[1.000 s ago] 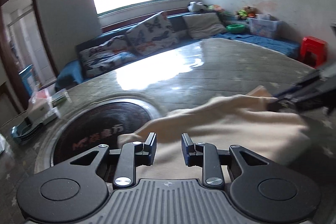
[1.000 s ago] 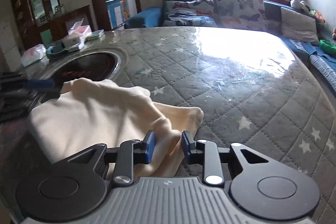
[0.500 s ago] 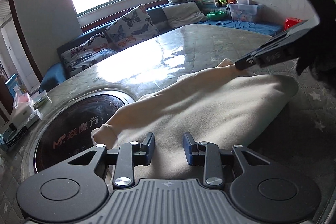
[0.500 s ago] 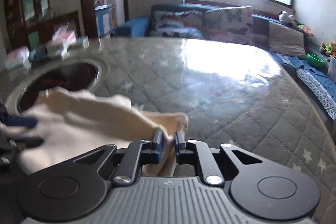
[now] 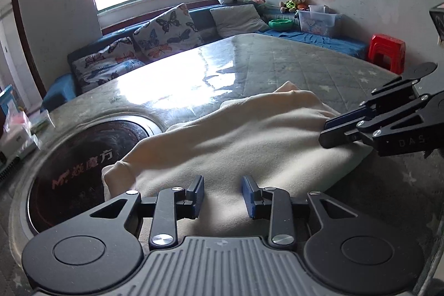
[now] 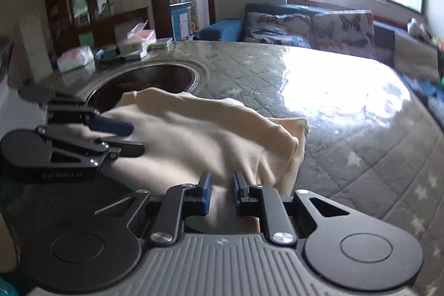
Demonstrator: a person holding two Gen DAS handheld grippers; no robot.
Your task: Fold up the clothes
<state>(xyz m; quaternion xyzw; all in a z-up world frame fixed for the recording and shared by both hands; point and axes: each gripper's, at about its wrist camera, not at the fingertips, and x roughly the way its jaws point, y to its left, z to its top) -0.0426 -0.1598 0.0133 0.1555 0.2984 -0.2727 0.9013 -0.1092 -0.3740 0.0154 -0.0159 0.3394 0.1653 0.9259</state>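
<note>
A cream garment [image 5: 236, 143] lies bunched in a rough fold on the quilted table cover [image 5: 277, 65], one end hanging over the round dark hob [image 5: 77, 157]. My left gripper [image 5: 222, 194] hovers at the garment's near edge, its jaws opening wide apart; cloth lies under them and the pads do not press on it. My right gripper [image 6: 221, 189] pinches a fold at the other end of the garment [image 6: 194, 135], jaws narrow and easing open. Each gripper shows in the other's view: the right gripper [image 5: 324, 133] and the left gripper [image 6: 136, 138].
Boxes and packets [image 6: 133, 46] crowd the table edge beyond the hob [image 6: 155, 76]. A sofa with butterfly cushions [image 5: 166, 32] runs under the window. A red stool [image 5: 387, 49] stands past the table's far corner. The glossy cover [image 6: 347, 129] stretches to the right.
My right gripper has closed in on the garment's end fold and come down to the cloth's right edge. The left jaws have widened slightly.
</note>
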